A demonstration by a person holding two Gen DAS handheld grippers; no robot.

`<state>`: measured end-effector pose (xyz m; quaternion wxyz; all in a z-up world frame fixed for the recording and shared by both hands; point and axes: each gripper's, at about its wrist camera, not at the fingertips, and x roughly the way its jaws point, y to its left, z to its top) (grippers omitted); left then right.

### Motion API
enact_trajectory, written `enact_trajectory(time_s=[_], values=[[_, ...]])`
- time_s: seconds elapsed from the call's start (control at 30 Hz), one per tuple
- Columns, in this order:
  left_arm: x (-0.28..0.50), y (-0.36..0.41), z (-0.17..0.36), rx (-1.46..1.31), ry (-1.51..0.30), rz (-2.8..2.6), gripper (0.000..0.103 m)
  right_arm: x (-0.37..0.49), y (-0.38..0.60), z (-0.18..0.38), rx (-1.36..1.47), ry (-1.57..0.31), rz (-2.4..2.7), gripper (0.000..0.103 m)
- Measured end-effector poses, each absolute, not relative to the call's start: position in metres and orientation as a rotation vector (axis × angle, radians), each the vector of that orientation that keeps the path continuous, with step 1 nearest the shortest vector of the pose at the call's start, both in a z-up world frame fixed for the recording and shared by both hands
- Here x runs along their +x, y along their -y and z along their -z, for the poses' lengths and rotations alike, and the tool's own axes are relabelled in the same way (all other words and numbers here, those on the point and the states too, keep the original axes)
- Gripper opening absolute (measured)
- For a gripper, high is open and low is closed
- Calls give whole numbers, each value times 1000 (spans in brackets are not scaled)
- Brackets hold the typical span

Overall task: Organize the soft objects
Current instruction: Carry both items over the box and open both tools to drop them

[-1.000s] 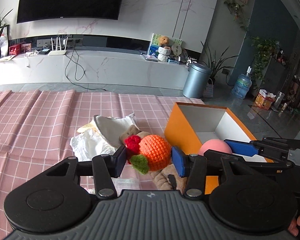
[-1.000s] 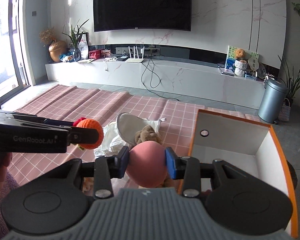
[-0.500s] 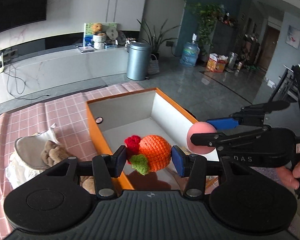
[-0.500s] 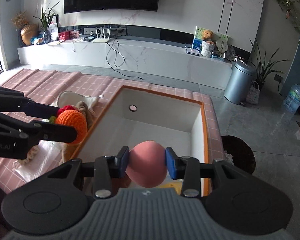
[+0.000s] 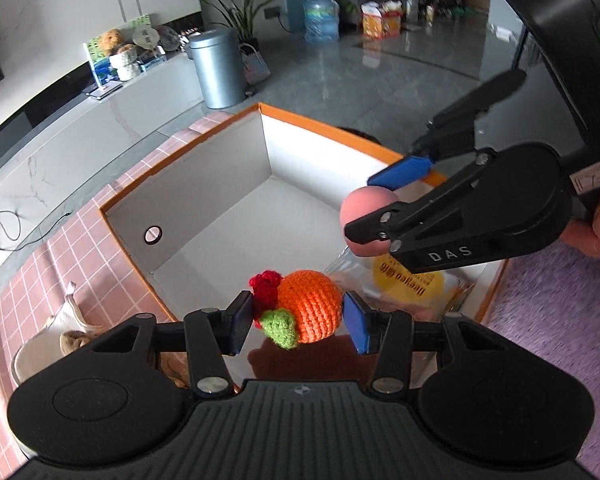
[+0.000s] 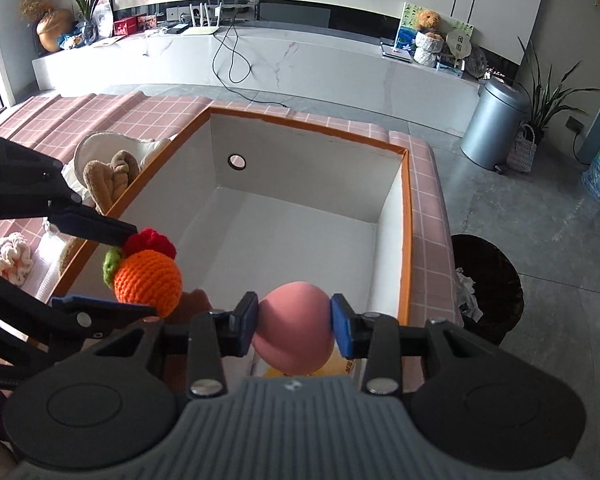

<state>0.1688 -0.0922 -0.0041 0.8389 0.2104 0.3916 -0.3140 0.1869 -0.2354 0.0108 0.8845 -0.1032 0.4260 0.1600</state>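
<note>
On the pink checked bench (image 6: 72, 120), left of the box, lie one brown plush toy (image 6: 110, 178) and one cream knitted piece (image 6: 10, 258). The left gripper (image 5: 298, 322) has its jaws clamped on one orange crocheted fruit (image 5: 314, 306), held over the orange box (image 6: 407, 216). The right gripper (image 6: 294, 326), marked "DAS" on its finger in the left view, has its jaws clamped on one pink ball (image 6: 294, 330) above the box. Inside lies one yellow-labelled packet (image 5: 408, 280), its print unreadable.

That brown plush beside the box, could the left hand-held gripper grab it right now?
Probably not: the left hand-held gripper is already shut on the crocheted orange over the box; the plush lies outside.
</note>
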Motion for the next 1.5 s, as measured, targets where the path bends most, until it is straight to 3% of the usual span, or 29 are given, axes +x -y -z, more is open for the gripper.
enact_trajectory(time_s=[0.53,0.73,0.8,1.13,1.27,1.5], values=[[186,104,34,591,-898,666,56,219,214,24,-245,-986,-390,40],[186,104,32,584,-889,667,64,218,214,26,-250,-999,-390,41],[185,102,29,575,-879,671,73,219,214,26,-253,-1002,-389,42],[176,80,4,488,-843,663,77,217,210,23,-262,-998,-375,47],[170,75,-2,469,-822,656,78,211,211,14,-269,-971,-362,60],[154,60,-25,351,-755,618,77,181,207,-18,-324,-859,-332,70]])
